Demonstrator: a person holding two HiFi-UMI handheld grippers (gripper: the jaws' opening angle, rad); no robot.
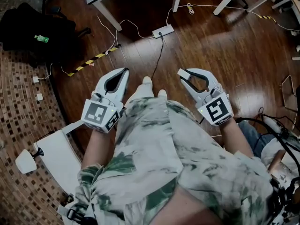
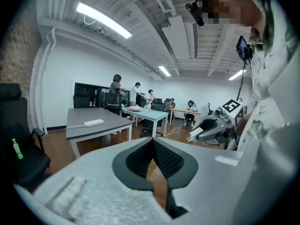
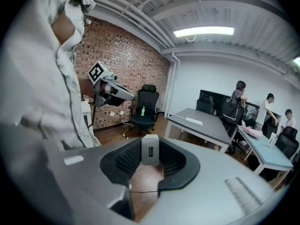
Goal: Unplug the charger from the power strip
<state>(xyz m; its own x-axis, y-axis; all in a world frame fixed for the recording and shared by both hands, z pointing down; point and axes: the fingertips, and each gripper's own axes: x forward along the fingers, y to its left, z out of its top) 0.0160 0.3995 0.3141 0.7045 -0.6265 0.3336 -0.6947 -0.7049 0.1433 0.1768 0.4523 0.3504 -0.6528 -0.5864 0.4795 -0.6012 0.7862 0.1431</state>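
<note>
The white power strip (image 1: pixel 162 31) lies on the wood floor near a table leg, and a thin black cable (image 1: pixel 158 55) runs from it toward my feet. My right gripper (image 1: pixel 182 73) is held well short of the strip, above the floor. In the right gripper view its jaws (image 3: pixel 150 142) are shut on a small white charger (image 3: pixel 150 150), whose USB port faces the camera. My left gripper (image 1: pixel 125 71) hangs level with it on the other side of my shoes. Its tips meet with nothing between them (image 2: pixel 153 142).
White table legs (image 1: pixel 107 13) stand beyond the strip, with white cords trailing round them. A black bag (image 1: pixel 33 29) with a green bottle sits at the far left, beside yellow-black tape (image 1: pixel 91 60). A white stand (image 1: pixel 56 153) is by my left leg. People sit at desks across the room (image 2: pixel 140 100).
</note>
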